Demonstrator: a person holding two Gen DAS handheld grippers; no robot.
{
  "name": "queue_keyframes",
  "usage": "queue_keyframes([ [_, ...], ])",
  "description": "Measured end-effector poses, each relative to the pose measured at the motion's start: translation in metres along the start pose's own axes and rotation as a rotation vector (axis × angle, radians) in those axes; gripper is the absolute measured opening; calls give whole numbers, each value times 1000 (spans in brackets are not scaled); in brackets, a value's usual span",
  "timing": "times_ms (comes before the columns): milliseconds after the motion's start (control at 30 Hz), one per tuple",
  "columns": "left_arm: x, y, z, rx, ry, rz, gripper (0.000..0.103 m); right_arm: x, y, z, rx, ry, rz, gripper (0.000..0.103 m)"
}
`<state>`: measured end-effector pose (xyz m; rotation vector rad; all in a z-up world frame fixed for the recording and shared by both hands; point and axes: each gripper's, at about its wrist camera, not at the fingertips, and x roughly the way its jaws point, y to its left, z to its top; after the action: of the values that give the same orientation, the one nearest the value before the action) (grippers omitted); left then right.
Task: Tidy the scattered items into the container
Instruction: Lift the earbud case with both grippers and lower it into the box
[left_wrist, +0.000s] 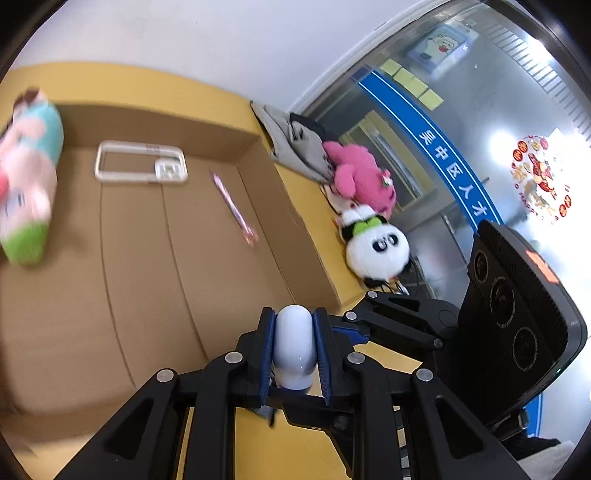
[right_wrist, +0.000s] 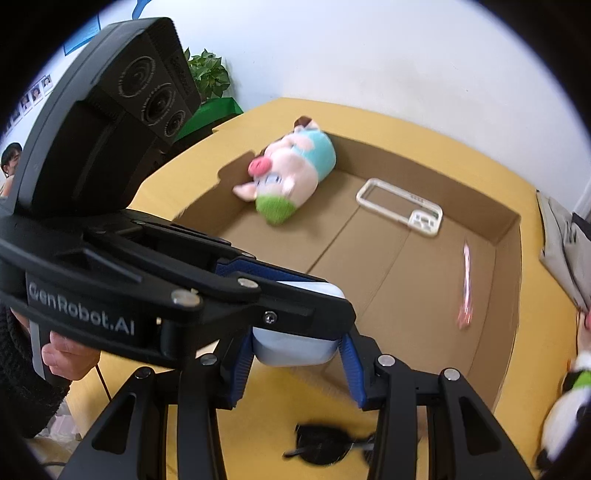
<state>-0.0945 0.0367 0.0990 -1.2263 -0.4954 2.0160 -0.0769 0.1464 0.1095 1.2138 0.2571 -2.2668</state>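
My left gripper (left_wrist: 294, 345) is shut on a white rounded case (left_wrist: 294, 347) and holds it above the near edge of a shallow cardboard box (left_wrist: 255, 173). The case (right_wrist: 295, 349) and the left gripper (right_wrist: 321, 295) also show in the right wrist view, in front of my right gripper (right_wrist: 295, 373), whose blue pads (right_wrist: 352, 369) stand apart on either side of the case, open. In the box lie a plush pig (right_wrist: 288, 173), a white phone case (right_wrist: 400, 210) and a pink pen (right_wrist: 466, 288). The pig (left_wrist: 26, 177), phone case (left_wrist: 140, 162) and pen (left_wrist: 232, 205) show in the left view too.
The box (right_wrist: 509, 306) sits on a yellow table (left_wrist: 325, 236). A pink plush (left_wrist: 360, 177), a panda plush (left_wrist: 375, 247) and a grey bag (left_wrist: 291, 140) lie beyond the box's right side. A black round object (right_wrist: 323, 445) lies on the table near me.
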Motion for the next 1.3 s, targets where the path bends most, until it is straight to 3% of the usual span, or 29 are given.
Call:
queue_keyframes([
  [233, 1, 30, 61, 5, 6, 52, 21, 28, -23, 56, -5, 20, 13, 42],
  [533, 32, 96, 114, -35, 76, 155, 21, 107, -62, 100, 80, 66, 80, 41],
  [833, 82, 153, 123, -123, 153, 187, 21, 178, -93, 101, 156, 152, 102, 40],
  [1300, 121, 176, 127, -206, 195, 209, 21, 207, -107, 91, 193, 224, 35, 39],
])
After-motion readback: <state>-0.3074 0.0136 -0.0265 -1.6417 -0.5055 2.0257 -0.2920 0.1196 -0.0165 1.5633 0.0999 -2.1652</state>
